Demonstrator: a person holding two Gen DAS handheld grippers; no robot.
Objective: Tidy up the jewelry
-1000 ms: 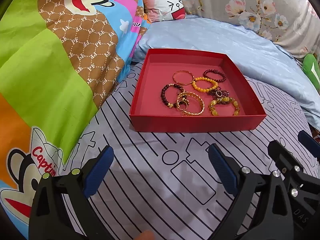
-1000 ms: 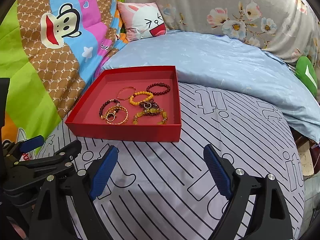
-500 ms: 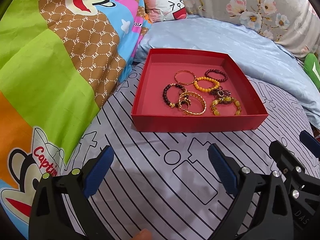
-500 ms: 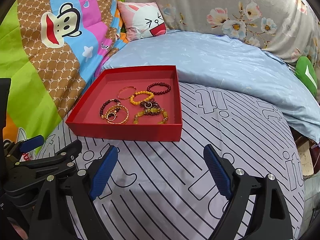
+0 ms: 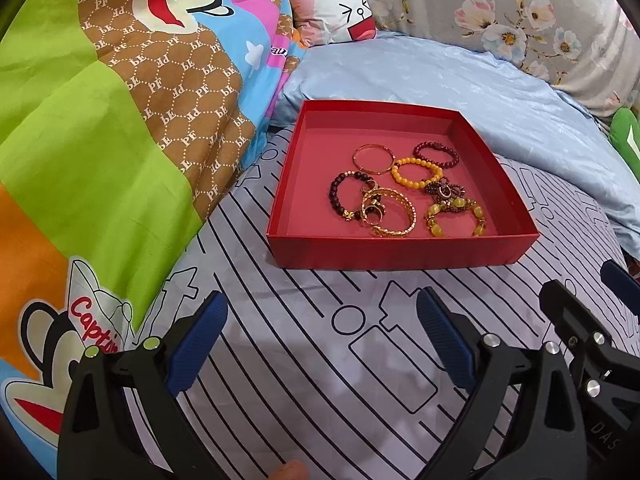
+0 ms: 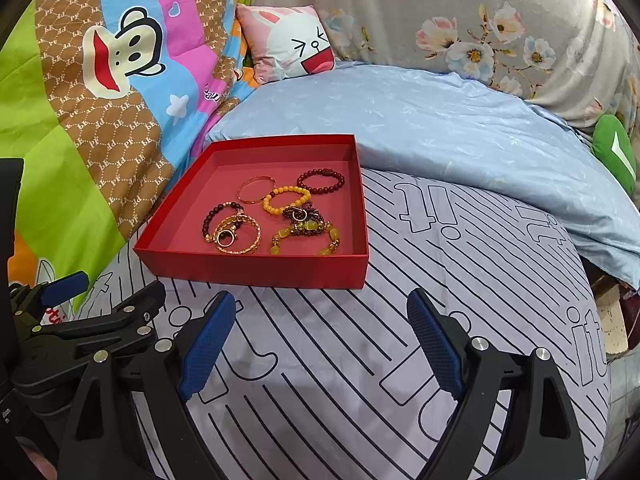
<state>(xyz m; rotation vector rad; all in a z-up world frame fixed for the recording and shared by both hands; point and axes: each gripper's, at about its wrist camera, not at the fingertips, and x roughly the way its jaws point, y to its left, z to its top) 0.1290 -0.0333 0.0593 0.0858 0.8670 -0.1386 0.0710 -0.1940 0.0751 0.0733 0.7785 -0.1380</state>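
Note:
A shallow red box [image 5: 400,254] [image 6: 256,270] sits on the striped bed sheet. It holds several bracelets: a thin gold bangle [image 5: 373,159] [image 6: 256,193], an orange bead bracelet [image 5: 416,170] [image 6: 286,200], dark red bead bracelets [image 5: 436,154] [image 6: 320,180], a wide gold bangle with rings [image 5: 390,212] [image 6: 236,234] and a yellow stone bracelet [image 5: 454,218] [image 6: 306,236]. My left gripper [image 5: 322,340] is open and empty, a little short of the box's near wall. My right gripper [image 6: 320,344] is open and empty, also short of the box, to the right of the left one.
A colourful monkey-print quilt [image 5: 100,140] rises at the left. A light blue duvet [image 5: 460,80] lies behind the box. A pink rabbit cushion [image 6: 286,42] and floral fabric [image 6: 480,20] stand at the back. The bed edge drops off at the right [image 6: 612,300].
Both grippers have crept slightly forward toward the box, which sits a touch nearer in both views. Both stay open and empty.

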